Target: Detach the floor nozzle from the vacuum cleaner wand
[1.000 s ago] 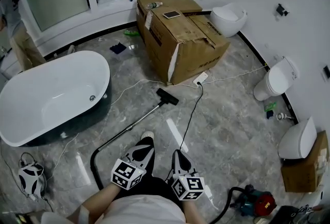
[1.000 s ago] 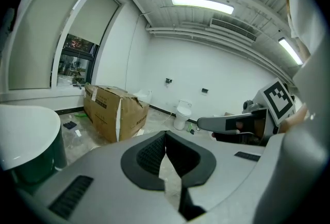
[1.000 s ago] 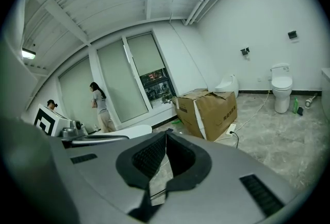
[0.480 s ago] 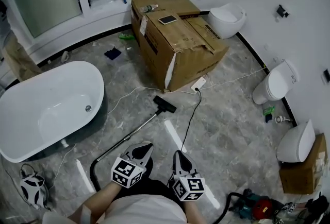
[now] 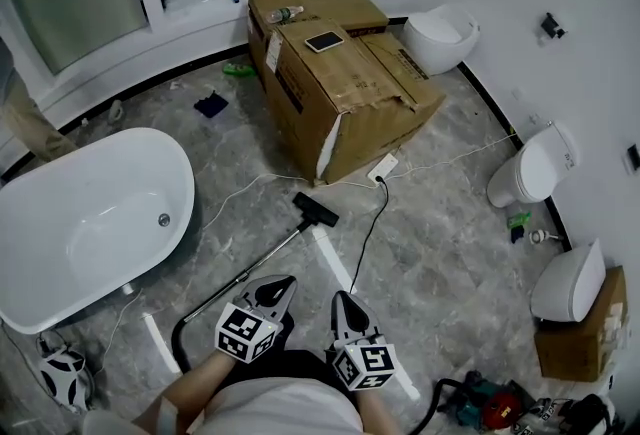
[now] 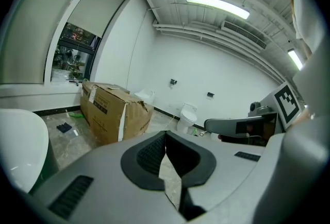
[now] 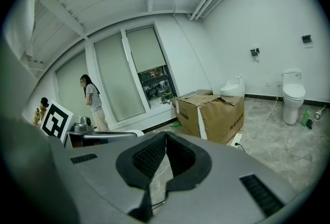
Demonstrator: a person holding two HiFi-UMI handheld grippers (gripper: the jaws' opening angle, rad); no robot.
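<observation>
With the left claw (image 5: 283, 282) and right claw (image 5: 341, 299) both pinched together on nothing, well short of the floor nozzle (image 5: 316, 208) lying on the floor (image 5: 440, 233) before the cardboard box (image 5: 345, 83), I reckon a careless step could snag the black cable (image 5: 368, 228) beside the wand (image 5: 265, 256) and jerk it.

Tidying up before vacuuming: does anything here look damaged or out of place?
The cardboard box is torn along its top flap and front corner, with a phone and bottle left on top. A green scrap and a dark scrap lie on the floor beside it.
</observation>
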